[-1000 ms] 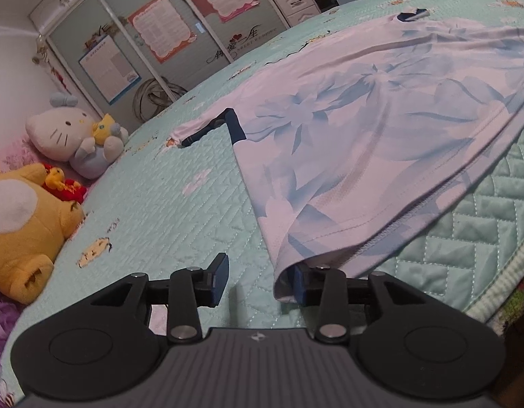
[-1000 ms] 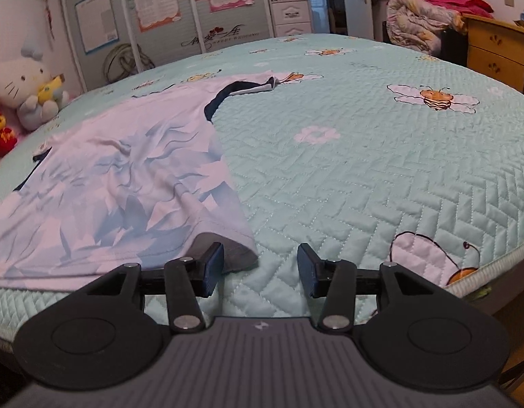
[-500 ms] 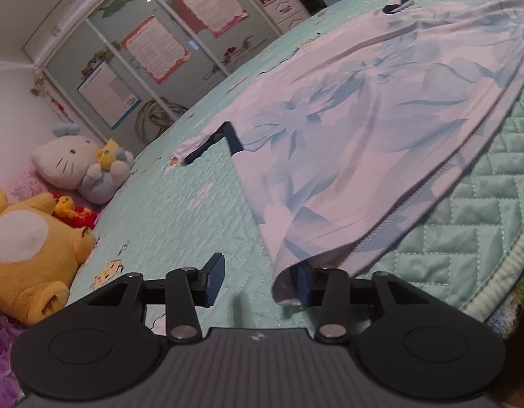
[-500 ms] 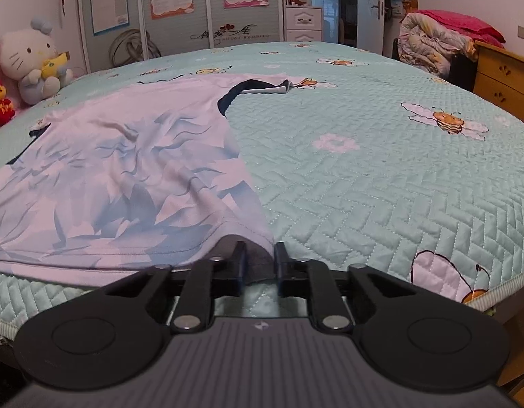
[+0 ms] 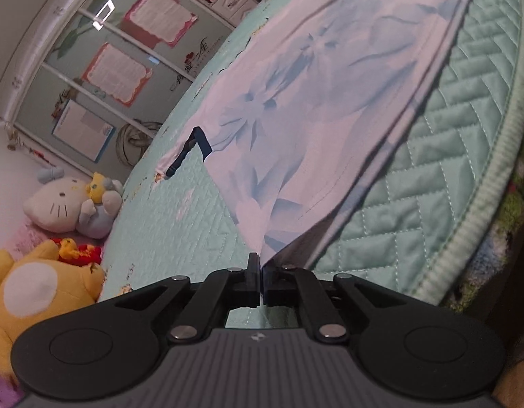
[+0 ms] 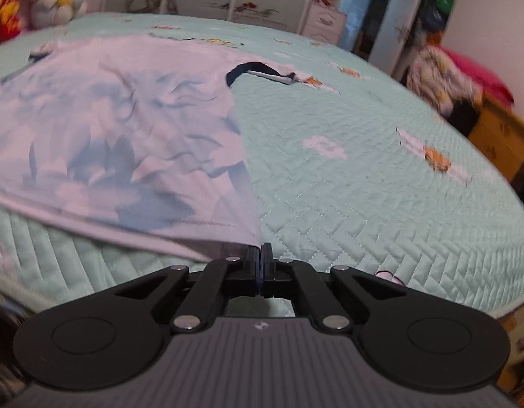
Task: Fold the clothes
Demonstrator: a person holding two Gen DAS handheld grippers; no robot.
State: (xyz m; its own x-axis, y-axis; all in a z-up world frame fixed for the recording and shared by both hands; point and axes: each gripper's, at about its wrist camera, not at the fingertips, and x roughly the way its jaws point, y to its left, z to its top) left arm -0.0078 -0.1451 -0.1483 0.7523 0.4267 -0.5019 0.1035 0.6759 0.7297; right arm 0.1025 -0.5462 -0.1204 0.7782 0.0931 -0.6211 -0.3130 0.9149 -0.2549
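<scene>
A: What is the surface?

B: A bed (image 6: pixel 347 183) under a mint-green quilted cover with a herringbone stitch, printed with small white flowers and orange bees. Its ribbed edge curves down the right of the left wrist view.

A: And the garment?

B: A pale T-shirt (image 6: pixel 119 129) with a blue floral print and dark navy trim lies spread on the bed, its hem toward the near edge. One sleeve (image 5: pixel 184 156) sticks out flat on the quilt on the left side.

A: The tools?

B: The left tool (image 5: pixel 261 265) is pinched tight on one bottom corner of the T-shirt, and the cloth rises from the quilt there. The right tool (image 6: pixel 261 255) is clamped on the other bottom corner, hem lifted just off the cover.

A: The room around it?

B: Beyond the bed stands a wardrobe (image 5: pixel 92 78) with sliding doors carrying pink-bordered posters. A white cat plush (image 5: pixel 68 204) and a yellow bear plush (image 5: pixel 34 292) sit at the left. On the right side, a wooden dresser (image 6: pixel 500 136) stands by a heap of bedding (image 6: pixel 445 74), blurred
</scene>
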